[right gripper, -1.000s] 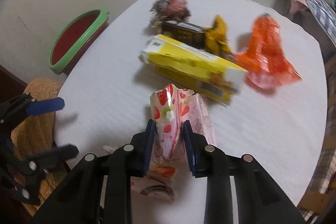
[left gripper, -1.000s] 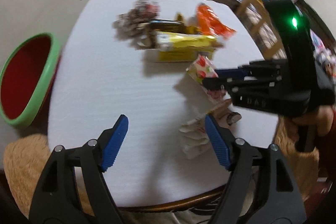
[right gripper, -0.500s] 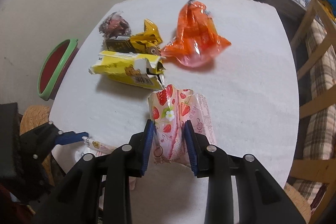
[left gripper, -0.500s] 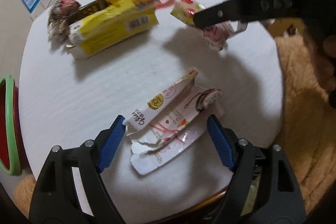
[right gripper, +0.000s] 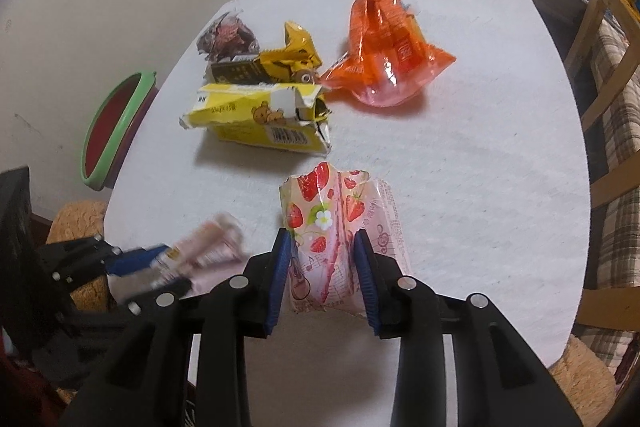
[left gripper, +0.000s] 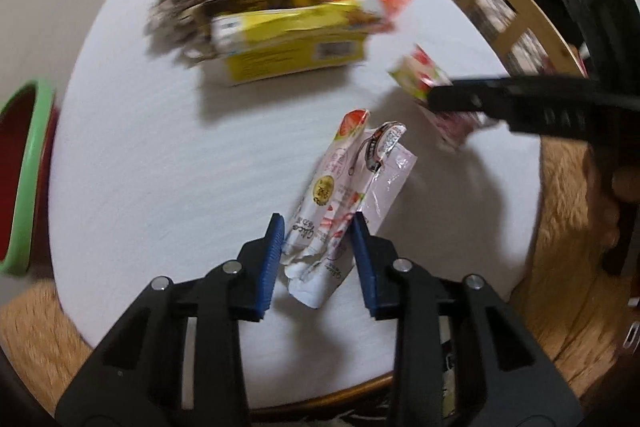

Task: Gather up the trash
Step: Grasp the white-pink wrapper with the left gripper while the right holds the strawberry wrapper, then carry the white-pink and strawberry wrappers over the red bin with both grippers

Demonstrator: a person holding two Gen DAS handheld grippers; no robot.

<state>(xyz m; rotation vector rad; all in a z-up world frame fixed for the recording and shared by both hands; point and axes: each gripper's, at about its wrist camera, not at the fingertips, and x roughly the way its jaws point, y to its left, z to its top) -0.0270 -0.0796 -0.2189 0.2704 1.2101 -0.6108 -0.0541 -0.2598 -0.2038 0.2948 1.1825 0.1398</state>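
Note:
My left gripper (left gripper: pixel 318 251) is shut on a torn pink and white wrapper (left gripper: pixel 352 183) at the near edge of the round white table (left gripper: pixel 160 155). My right gripper (right gripper: pixel 322 263) is shut on a strawberry-print wrapper (right gripper: pixel 328 219) and holds it just above the table. That wrapper shows in the left wrist view (left gripper: pixel 420 79) too. A torn yellow box (right gripper: pixel 256 115), a dark and yellow wrapper (right gripper: pixel 276 65), a brown crumpled wrapper (right gripper: pixel 226 37) and an orange bag (right gripper: pixel 386 47) lie on the far half of the table.
A green-rimmed red bin (right gripper: pixel 114 131) stands on the floor left of the table; it also shows in the left wrist view (left gripper: pixel 24 171). A wooden chair (right gripper: pixel 604 75) stands at the right. A tan fluffy rug (left gripper: pixel 568 219) lies around the table.
My left gripper has closed on the torn pink and white wrapper, which now points away from me. My right gripper still holds the strawberry wrapper and has shifted a little.

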